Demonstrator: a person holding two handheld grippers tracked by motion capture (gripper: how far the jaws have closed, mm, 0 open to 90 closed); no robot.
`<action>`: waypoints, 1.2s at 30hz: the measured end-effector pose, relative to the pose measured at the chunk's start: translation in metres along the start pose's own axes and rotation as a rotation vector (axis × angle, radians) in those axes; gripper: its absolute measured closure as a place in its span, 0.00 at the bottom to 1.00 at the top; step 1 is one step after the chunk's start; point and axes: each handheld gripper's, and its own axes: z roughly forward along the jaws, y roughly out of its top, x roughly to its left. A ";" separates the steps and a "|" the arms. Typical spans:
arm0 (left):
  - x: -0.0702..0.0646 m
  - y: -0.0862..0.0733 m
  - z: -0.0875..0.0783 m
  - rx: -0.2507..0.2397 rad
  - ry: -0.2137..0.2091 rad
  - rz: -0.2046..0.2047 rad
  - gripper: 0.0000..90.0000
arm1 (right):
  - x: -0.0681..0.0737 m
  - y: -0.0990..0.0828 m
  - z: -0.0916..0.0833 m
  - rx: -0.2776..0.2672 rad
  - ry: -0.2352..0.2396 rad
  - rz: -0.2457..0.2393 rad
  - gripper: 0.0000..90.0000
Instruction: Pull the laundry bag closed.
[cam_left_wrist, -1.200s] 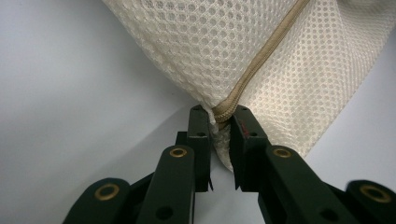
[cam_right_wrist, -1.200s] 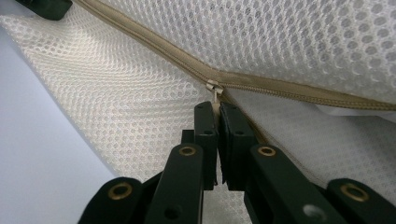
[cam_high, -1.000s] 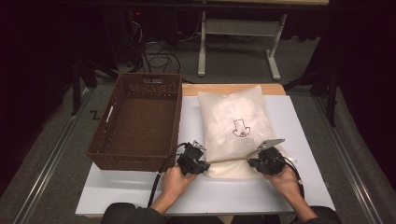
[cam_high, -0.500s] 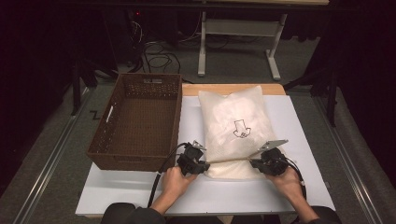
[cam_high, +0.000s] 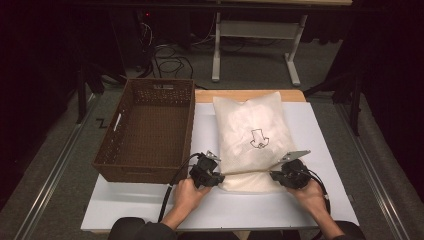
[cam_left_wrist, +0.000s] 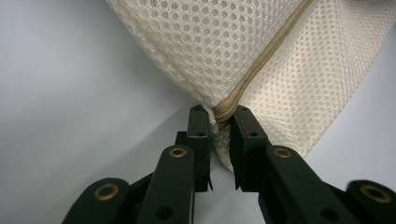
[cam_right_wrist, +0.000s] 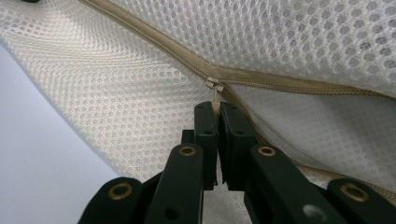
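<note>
While the left tool (cam_left_wrist: 218, 114) pinches the mesh bag's (cam_left_wrist: 196, 42) zipper end, the right tool (cam_right_wrist: 217, 108) clamps the zipper pull (cam_right_wrist: 215, 86).

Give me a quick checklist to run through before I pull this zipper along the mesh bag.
1. Right gripper shut on the zipper pull: ok, the pull tab sits pinched between the jaws.
2. Left gripper anchoring the mesh bag: ok, the jaws clamp the zipper end at the bag's corner.
3. Zipper line taut between the two grippers: ok, it runs straight in the high view.
4. Slider free of snagged mesh: cannot tell.
5. Basket out of the pulling path: ok, it stands to the left, beside the bag.
</note>
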 end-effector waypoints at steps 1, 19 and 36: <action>0.000 0.000 0.000 0.000 0.000 0.000 0.88 | 0.000 0.000 0.000 0.000 -0.002 -0.001 0.97; 0.000 0.000 0.000 0.000 0.000 0.000 0.88 | -0.006 -0.002 -0.004 -0.004 -0.014 0.012 0.97; -0.001 0.002 0.000 0.003 0.014 -0.005 0.91 | -0.009 -0.004 -0.006 -0.018 -0.033 0.016 0.97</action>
